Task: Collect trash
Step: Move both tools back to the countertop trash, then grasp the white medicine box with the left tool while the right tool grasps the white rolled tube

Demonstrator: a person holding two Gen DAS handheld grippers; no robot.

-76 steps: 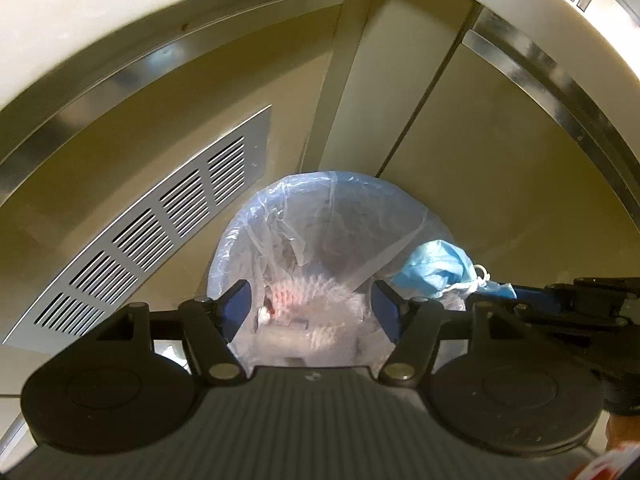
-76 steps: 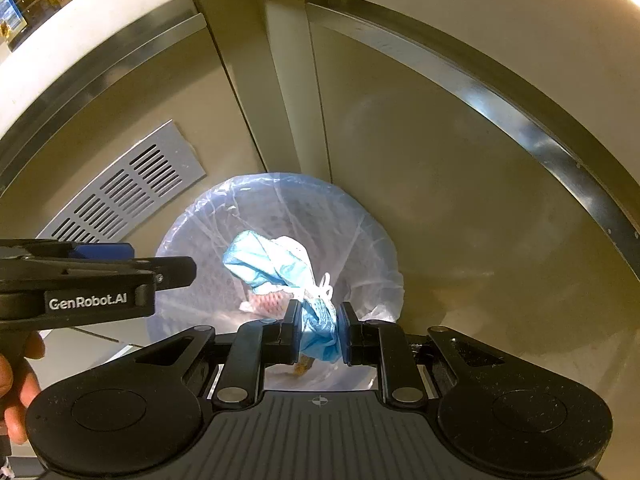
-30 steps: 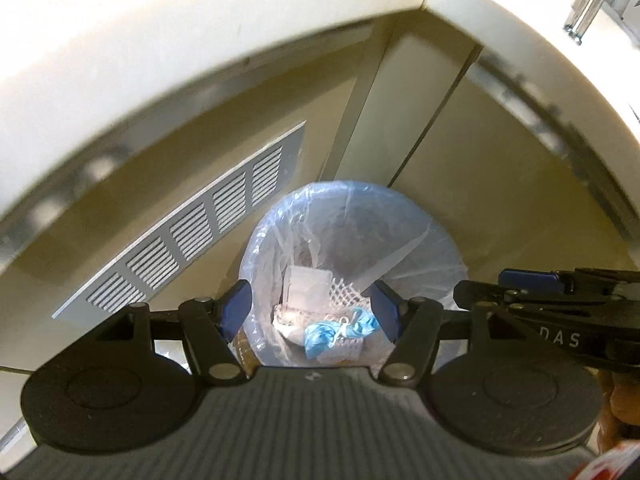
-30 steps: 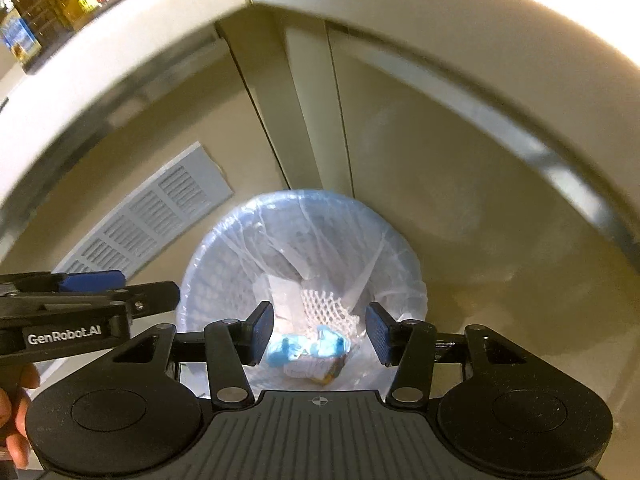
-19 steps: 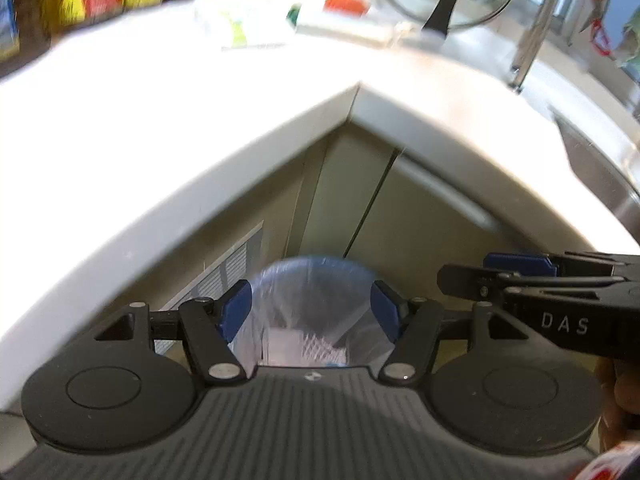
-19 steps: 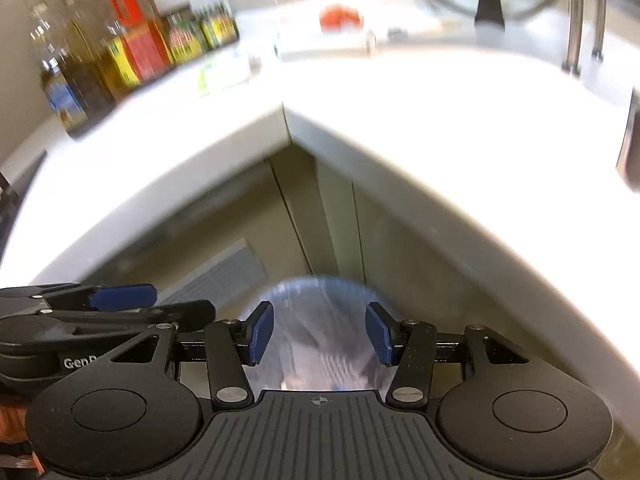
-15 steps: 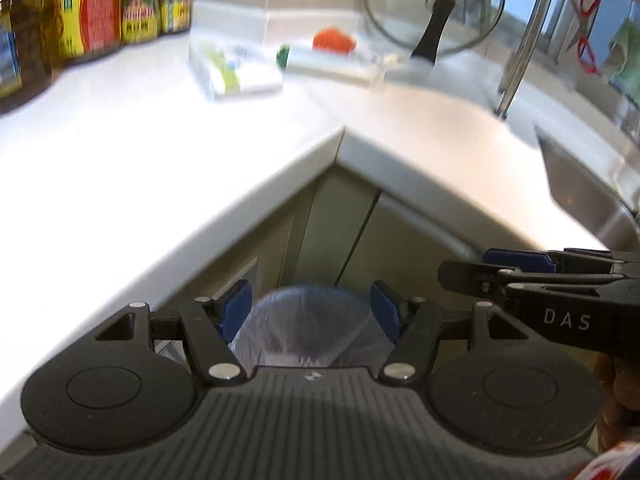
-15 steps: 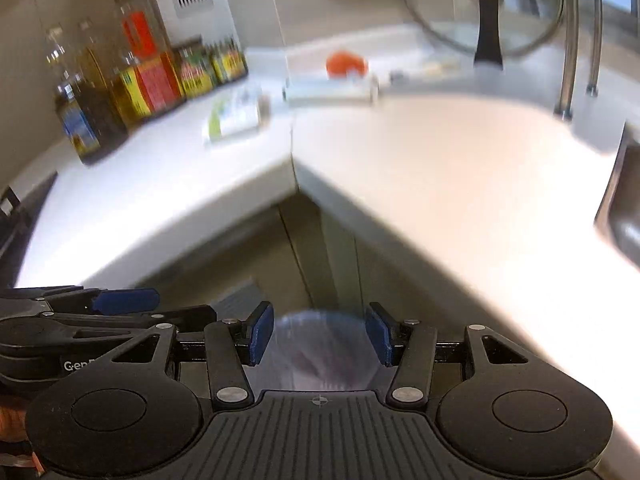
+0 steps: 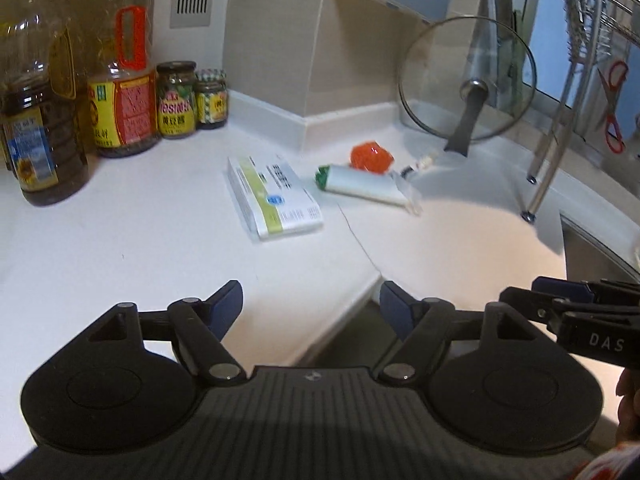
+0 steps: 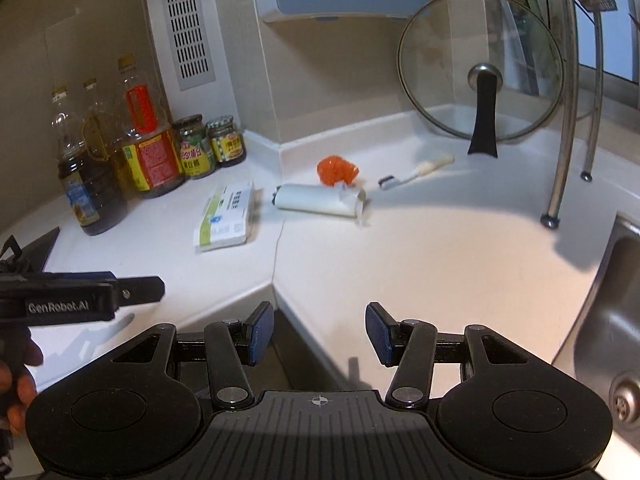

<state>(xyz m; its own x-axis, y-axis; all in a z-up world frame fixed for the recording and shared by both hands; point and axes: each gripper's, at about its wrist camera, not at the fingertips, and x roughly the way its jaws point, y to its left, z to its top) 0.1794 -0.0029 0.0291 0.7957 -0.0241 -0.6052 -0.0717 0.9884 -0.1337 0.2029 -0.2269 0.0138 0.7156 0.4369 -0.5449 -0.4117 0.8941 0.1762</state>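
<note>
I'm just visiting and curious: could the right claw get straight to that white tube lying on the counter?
Probably yes. The right claw is open and empty, and the counter between it and the white tube looks bare; the box lies off to the left.

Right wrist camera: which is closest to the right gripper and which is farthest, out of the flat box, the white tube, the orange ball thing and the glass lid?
From the right gripper, both jaws open:
1. Flat box, ahead, to the left.
2. White tube, lying just past the box, near the middle.
3. Orange ball thing, right behind the tube.
4. Glass lid, propped upright at the back right.
</note>
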